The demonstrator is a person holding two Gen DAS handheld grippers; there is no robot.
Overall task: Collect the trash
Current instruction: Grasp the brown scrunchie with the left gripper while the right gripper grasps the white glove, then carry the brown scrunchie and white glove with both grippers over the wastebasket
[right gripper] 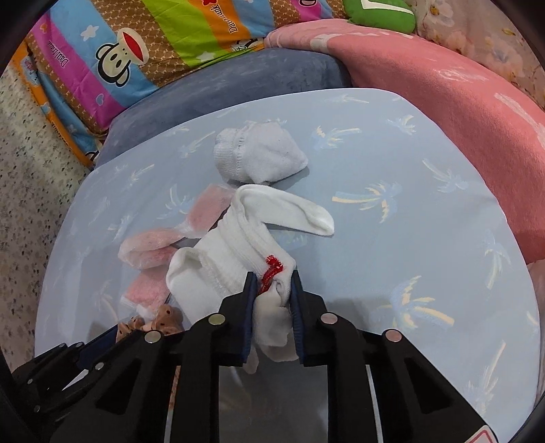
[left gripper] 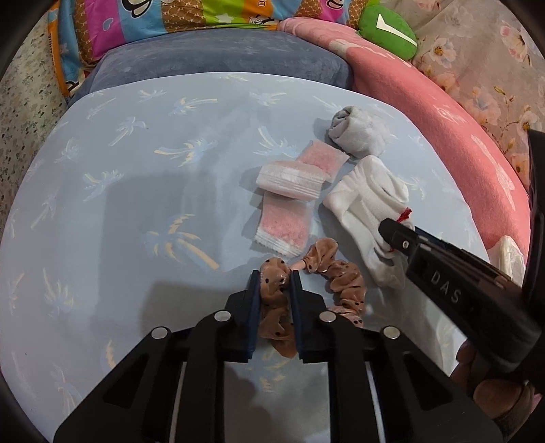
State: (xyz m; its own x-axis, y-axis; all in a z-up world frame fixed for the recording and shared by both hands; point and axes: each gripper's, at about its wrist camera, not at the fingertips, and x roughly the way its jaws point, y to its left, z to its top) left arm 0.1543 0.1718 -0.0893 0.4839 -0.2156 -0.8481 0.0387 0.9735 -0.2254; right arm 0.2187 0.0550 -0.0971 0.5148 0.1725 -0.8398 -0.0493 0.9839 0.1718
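My left gripper [left gripper: 275, 276] is shut on a tan dotted scrunchie [left gripper: 340, 276] that lies on the light-blue table [left gripper: 136, 204]; the scrunchie also shows in the right wrist view [right gripper: 160, 320]. My right gripper [right gripper: 272, 276] is shut on a white sock [right gripper: 245, 245] with a red thread mark; the sock [left gripper: 364, 204] and the right gripper [left gripper: 391, 235] also show in the left wrist view. Pink-and-white packets [left gripper: 289, 191] lie beside the sock, also in the right wrist view [right gripper: 153, 252]. A rolled grey-white sock [left gripper: 357, 133] lies farther back, also in the right wrist view [right gripper: 259, 153].
The table stands against a blue cushion [left gripper: 221, 61], a pink blanket [left gripper: 425, 112] on the right and a colourful cartoon quilt [right gripper: 136, 51] behind. A green plush [left gripper: 388, 30] lies at the back right. A speckled floor [right gripper: 27, 204] is on the left.
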